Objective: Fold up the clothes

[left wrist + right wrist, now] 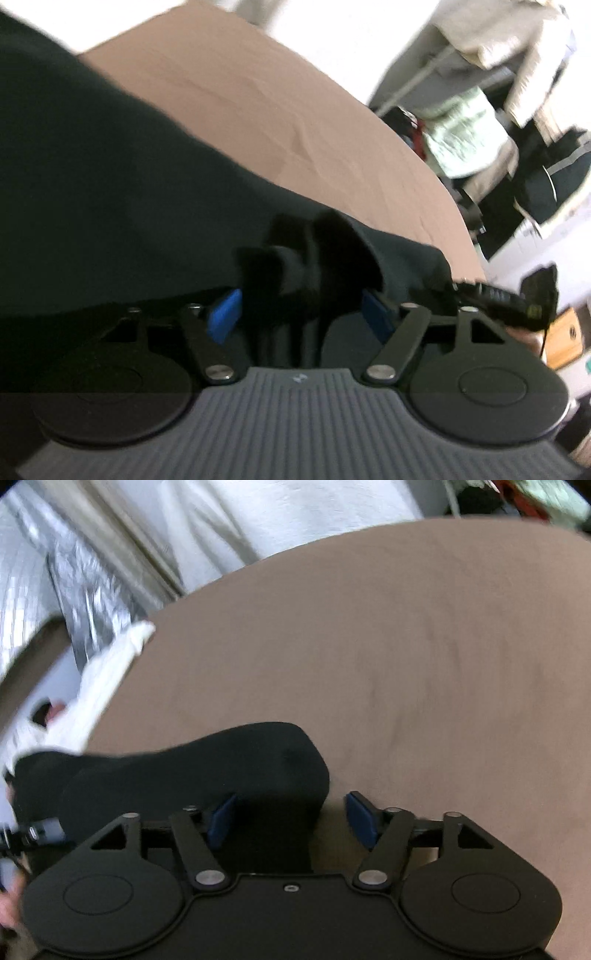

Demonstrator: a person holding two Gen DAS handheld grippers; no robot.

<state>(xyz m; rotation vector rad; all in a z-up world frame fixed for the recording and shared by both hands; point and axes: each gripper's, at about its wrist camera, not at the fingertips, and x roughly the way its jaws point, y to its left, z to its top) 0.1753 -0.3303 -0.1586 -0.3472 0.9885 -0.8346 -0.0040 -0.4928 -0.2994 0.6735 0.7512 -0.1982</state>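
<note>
A dark, almost black garment (92, 184) lies spread over a brown bed sheet (240, 103) and fills the left of the left wrist view. My left gripper (301, 317) is open. A bunched fold of the garment stands between its blue pads (225, 317), and the blur hides any contact. In the right wrist view a rounded end of the garment (221, 764) lies on the sheet (406, 646). My right gripper (290, 821) is open over it. The cloth reaches the left pad (221, 819), and bare sheet shows beside the right pad.
A cluttered rack of clothes and bags (461, 140) stands past the bed's right edge, with a wooden box (561, 339) lower down. A white cloth (107, 679) hangs at the bed's left edge beside silver foil (85, 590). A black device with a cable (498, 295) is near the garment's corner.
</note>
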